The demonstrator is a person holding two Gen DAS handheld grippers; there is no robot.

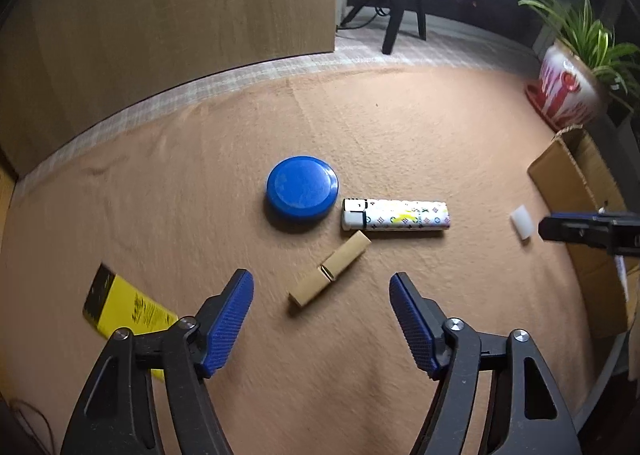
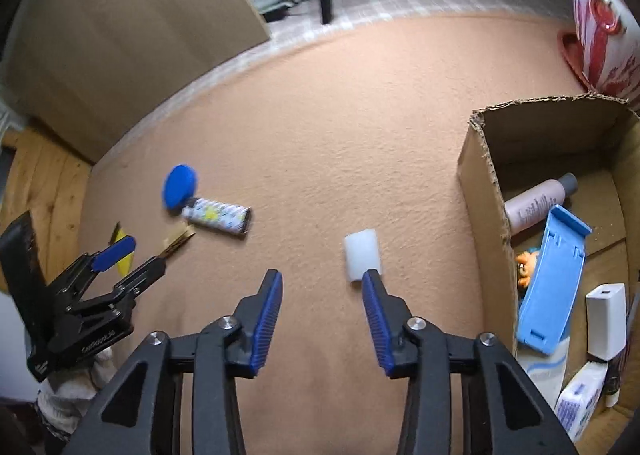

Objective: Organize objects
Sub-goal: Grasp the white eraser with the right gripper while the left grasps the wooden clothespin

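My left tongs stand apart over the peach cloth, with nothing between the pads. A wooden clothespin lies just ahead of them, slanted, its near end roughly in line with the gap. Beyond it sit a blue round lid and a patterned lighter, side by side and almost touching. A yellow packet lies partly under the left finger.

My right tongs are also apart, narrower than the left, and grip nothing. A small white block lies just ahead, off to the right of the gap, its near edge at the tip of the right finger; I cannot tell whether they touch. The open cardboard box stands to the right, already containing a bottle, a light blue case and a white charger.
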